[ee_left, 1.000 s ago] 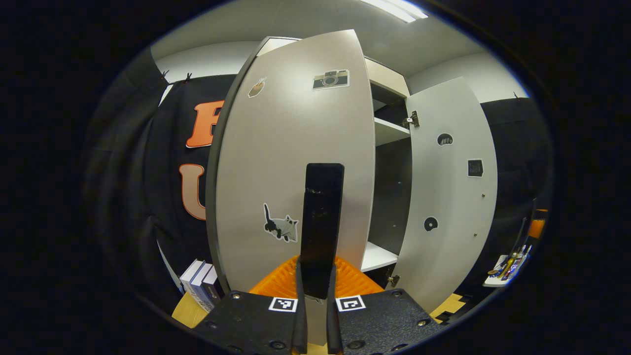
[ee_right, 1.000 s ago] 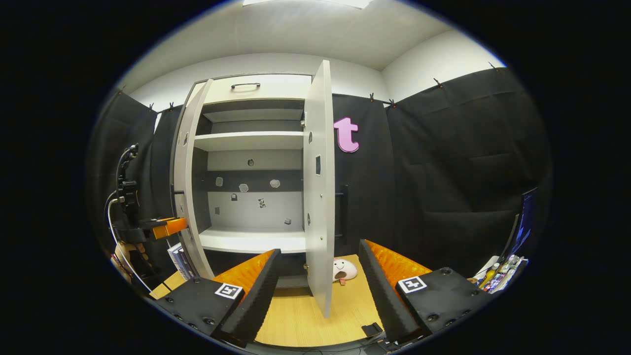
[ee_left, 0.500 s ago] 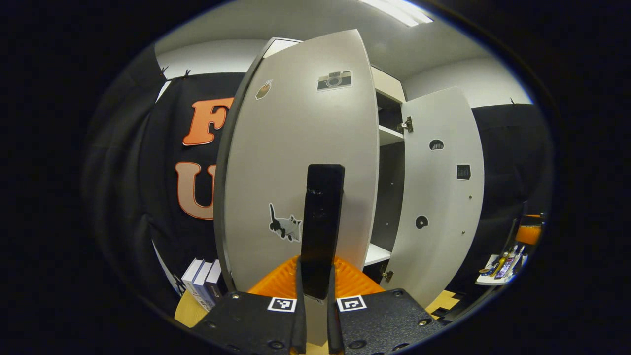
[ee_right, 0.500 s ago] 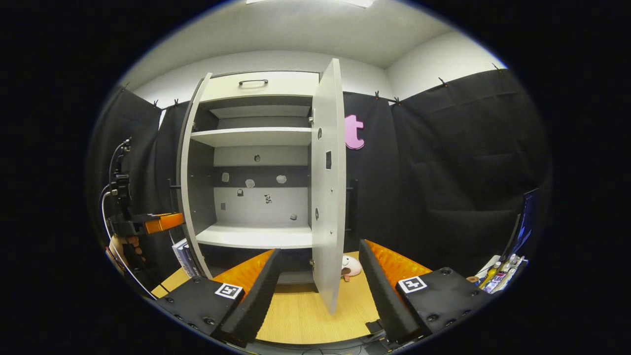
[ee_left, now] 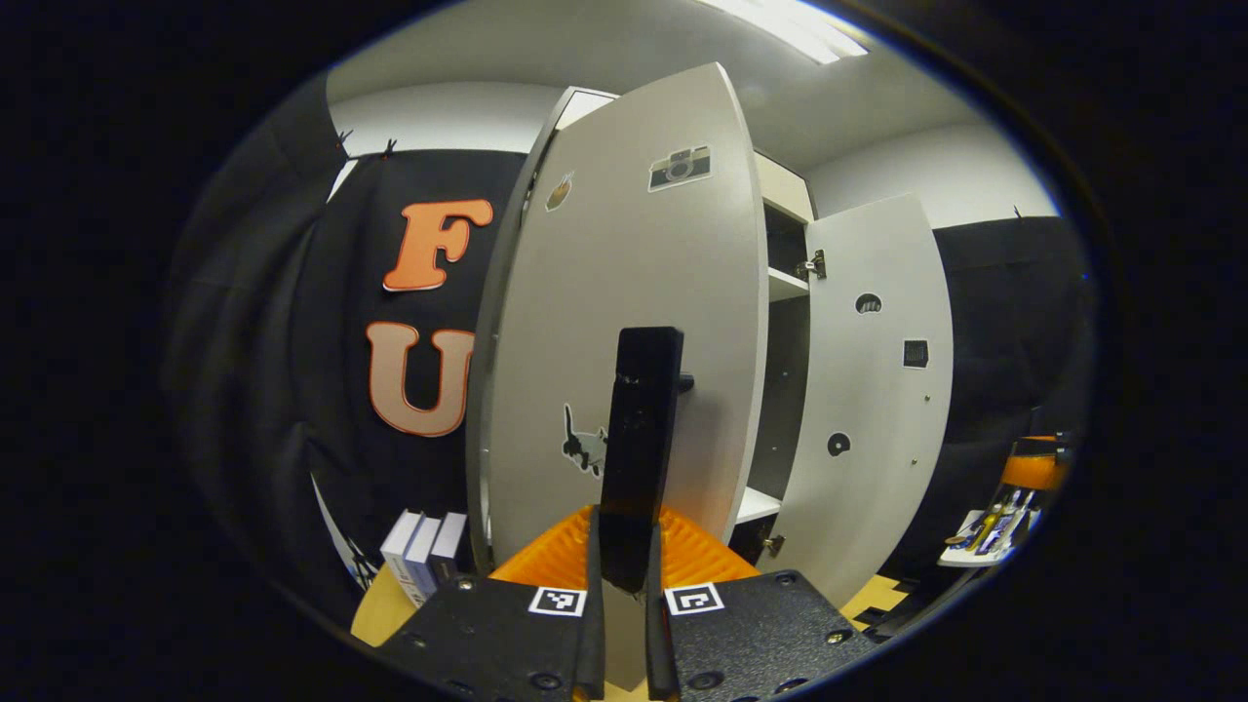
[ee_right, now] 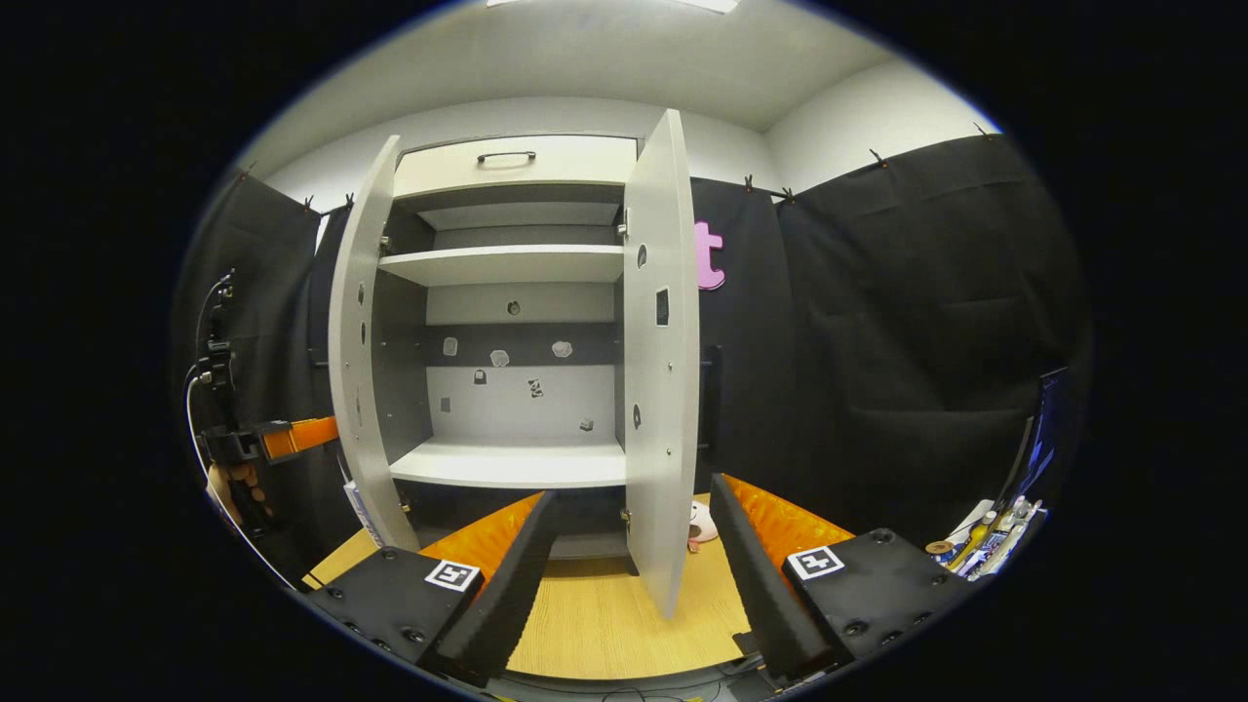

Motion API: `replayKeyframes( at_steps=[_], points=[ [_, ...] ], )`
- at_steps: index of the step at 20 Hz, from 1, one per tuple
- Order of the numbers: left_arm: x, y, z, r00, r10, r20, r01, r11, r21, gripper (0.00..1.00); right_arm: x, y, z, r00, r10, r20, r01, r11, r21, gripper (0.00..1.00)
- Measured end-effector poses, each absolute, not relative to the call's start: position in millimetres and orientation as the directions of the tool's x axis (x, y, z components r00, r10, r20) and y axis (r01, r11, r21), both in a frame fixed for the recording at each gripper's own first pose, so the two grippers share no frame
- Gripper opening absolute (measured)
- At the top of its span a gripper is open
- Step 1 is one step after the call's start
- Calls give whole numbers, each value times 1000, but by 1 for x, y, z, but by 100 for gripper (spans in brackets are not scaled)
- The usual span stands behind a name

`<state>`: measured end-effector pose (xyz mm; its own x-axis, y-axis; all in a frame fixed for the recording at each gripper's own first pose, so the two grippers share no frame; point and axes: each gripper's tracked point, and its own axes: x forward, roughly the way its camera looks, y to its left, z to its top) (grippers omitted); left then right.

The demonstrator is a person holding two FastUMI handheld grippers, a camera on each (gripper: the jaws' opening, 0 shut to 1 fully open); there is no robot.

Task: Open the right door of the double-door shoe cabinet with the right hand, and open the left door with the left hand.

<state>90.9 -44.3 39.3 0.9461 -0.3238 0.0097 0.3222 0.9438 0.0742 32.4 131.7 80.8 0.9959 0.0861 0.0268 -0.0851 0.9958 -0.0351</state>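
My left gripper (ee_left: 624, 585) is clamped on the black vertical bar handle (ee_left: 639, 439) of the pale grey left cabinet door (ee_left: 634, 322), which stands swung wide. The tall grey double-door shoe cabinet (ee_right: 517, 166) shows bare shelves. Its grey right door (ee_right: 663, 390) juts edge-on towards me above the wooden floor (ee_right: 604, 624). My right gripper (ee_right: 629, 575) gapes wide, holding nothing.

Each claw (ee_right: 629, 575) has a black textured body with screws and square black-and-white markers.
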Motion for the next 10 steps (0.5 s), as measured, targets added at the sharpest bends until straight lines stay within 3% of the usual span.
replayKeyframes(
  at_steps=[2, 10],
  points=[
    [91, -22, 44, 961, -275, 21, 270, 954, 128, 17, 34, 136, 78, 995, 98, 16, -97, 995, -35, 99],
    [91, 22, 50, 984, -177, 34, 172, 979, 106, 7, 29, 152, 73, 986, 168, -11, -168, 985, -34, 99]
  ],
)
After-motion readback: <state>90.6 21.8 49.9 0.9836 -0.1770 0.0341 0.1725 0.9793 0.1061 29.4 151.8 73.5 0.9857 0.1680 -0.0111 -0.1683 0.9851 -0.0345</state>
